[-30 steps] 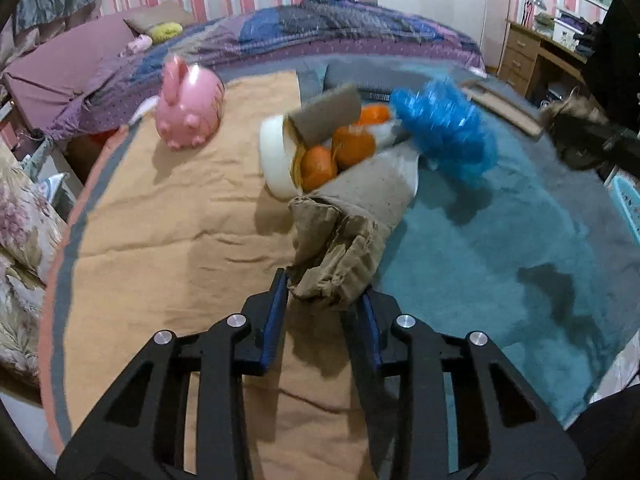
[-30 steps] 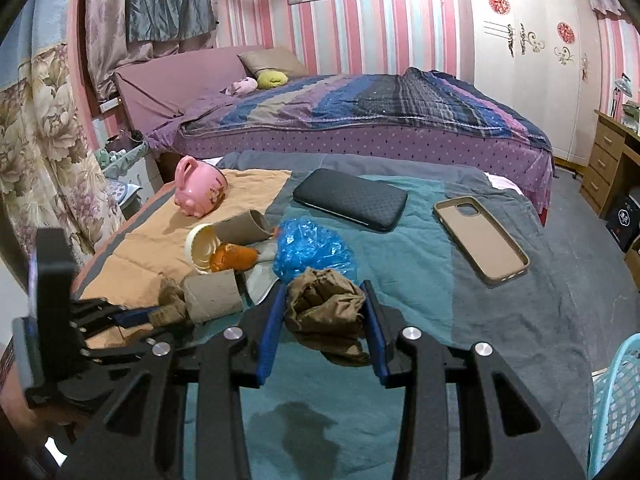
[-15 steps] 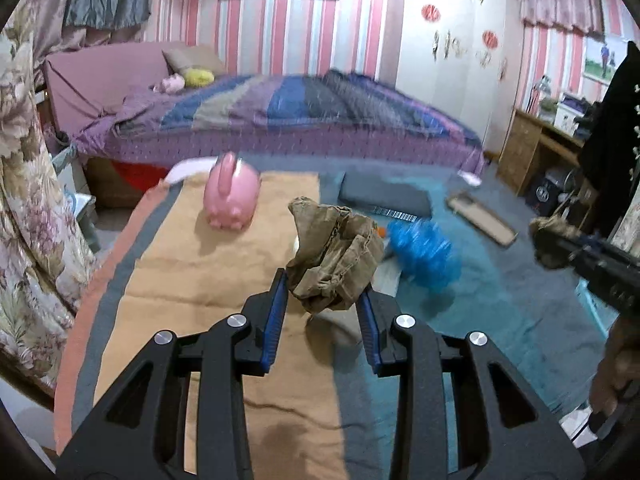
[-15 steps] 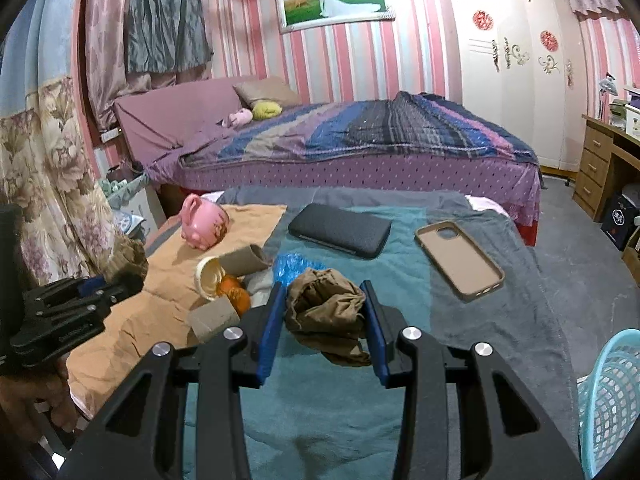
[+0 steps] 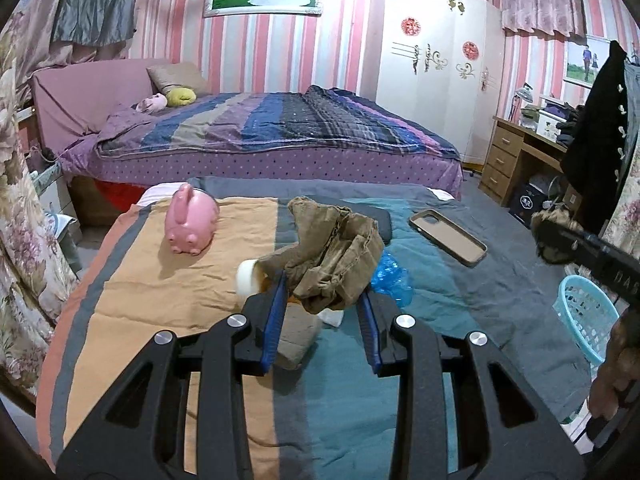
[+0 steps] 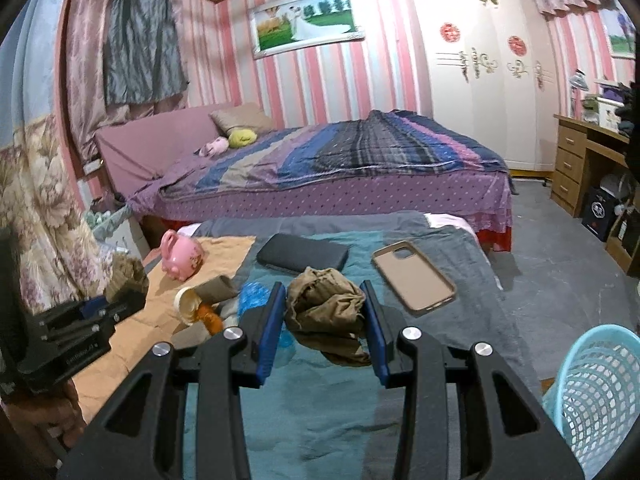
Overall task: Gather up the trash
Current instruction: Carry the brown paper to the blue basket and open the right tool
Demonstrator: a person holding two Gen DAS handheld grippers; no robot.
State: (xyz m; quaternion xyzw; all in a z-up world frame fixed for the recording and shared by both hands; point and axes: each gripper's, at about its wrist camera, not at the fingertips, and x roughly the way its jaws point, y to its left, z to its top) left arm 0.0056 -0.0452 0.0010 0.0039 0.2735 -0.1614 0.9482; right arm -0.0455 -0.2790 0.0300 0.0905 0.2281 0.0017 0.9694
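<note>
Each gripper carries one wad of crumpled brown paper. The left gripper (image 5: 323,296) has its blue-padded fingers clamped on the left brown paper wad (image 5: 334,256), which is lifted clear of the bed cover. The right gripper (image 6: 325,312) is likewise closed on the right brown paper wad (image 6: 326,306), also held off the surface.

Remaining trash lies on the near bed (image 6: 460,248), below and beyond the left gripper: a cardboard tube (image 6: 216,287), a white cup on its side (image 6: 185,305) with orange peel (image 6: 210,317) at its mouth, and a crumpled blue plastic bag (image 5: 390,278). A second cardboard piece (image 5: 298,334) lies just behind the left fingers.

The light-blue mesh basket (image 6: 600,396) stands on the floor at the right edge of the bed; judged from the task, it is the likely receptacle. It is near the right gripper and well apart from the left.

Non-trash items on the cover: pink piggy bank (image 5: 192,224), phone case (image 6: 414,276), dark flat pouch (image 6: 302,257).

Hazards from this state:
- Each wad is gripped at its lower part only; loose folds protrude above the fingers. A fast swing could let the paper slip out onto the floor.
- Release off the basket's centre could make the light paper catch the rim and fall outside.
- The left gripper must cross toward the basket; collision with the right gripper is possible if both move together.
</note>
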